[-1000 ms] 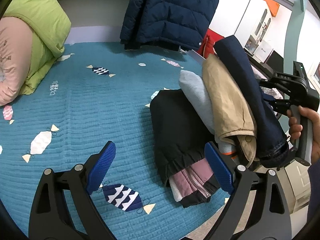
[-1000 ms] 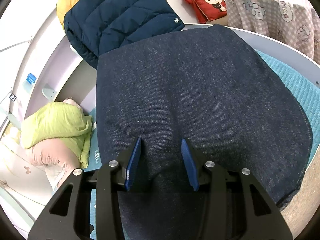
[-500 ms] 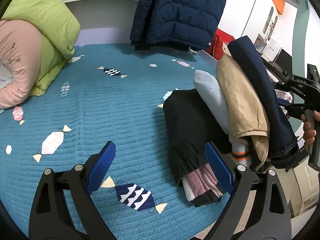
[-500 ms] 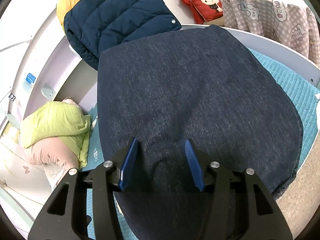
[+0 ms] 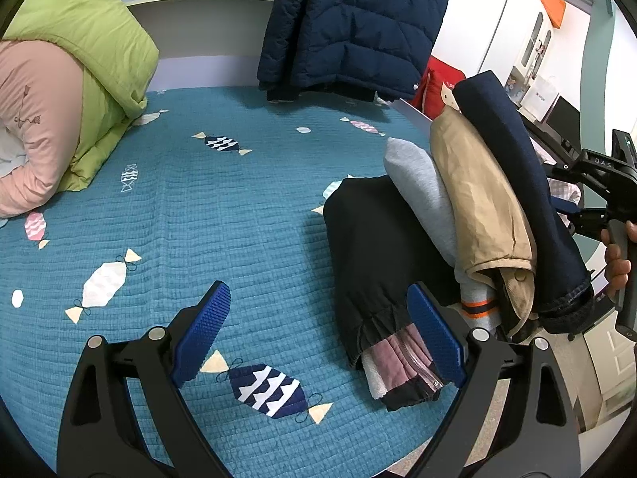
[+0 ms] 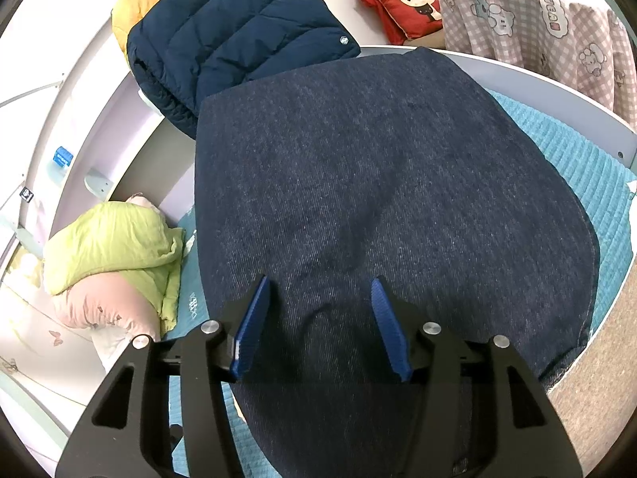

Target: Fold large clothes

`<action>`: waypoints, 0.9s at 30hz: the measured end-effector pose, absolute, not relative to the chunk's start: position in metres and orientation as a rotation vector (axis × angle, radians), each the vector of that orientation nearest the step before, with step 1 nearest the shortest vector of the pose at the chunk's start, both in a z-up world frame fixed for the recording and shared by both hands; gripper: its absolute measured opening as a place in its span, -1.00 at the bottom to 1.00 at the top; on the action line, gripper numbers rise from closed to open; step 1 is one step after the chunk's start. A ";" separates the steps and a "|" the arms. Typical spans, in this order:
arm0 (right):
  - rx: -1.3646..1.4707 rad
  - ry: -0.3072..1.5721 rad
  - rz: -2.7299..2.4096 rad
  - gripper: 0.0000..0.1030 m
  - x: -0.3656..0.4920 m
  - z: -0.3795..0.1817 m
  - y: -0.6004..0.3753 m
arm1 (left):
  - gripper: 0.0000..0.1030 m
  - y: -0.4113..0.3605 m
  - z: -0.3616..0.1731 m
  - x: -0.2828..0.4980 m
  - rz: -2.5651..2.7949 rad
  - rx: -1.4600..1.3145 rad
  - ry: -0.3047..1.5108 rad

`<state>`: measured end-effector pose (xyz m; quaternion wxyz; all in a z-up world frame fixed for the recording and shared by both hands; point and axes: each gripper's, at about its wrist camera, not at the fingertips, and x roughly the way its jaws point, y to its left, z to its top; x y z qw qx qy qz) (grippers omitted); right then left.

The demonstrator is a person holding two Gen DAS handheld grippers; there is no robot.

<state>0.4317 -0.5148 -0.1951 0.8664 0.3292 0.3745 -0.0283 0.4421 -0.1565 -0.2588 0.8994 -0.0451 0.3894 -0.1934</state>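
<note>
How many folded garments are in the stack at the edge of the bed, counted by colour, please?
Dark blue denim: 1
Tan: 1
Grey: 1
Black with a pink lining: 1
Total: 4 in the stack; whether more lie hidden underneath cannot be told.

Left gripper (image 5: 318,334) and right gripper (image 6: 320,326) both with fingers spread apart, nothing between them.

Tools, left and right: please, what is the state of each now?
Left tool: open, holding nothing.
Right tool: open, over the folded dark denim, not gripping.
</note>
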 end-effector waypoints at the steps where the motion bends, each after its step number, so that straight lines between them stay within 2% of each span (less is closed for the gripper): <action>1: 0.689 0.787 -0.058 -0.01 0.432 -0.195 -0.515 | 0.76 -0.157 -0.259 0.442 -0.400 -0.093 0.805; 22: 0.704 0.811 -0.039 0.05 0.410 -0.197 -0.519 | 0.76 -0.155 -0.260 0.437 -0.418 -0.095 0.811; 27: 0.694 0.879 -0.006 0.16 0.420 -0.206 -0.516 | 0.76 -0.156 -0.261 0.434 -0.424 -0.083 0.810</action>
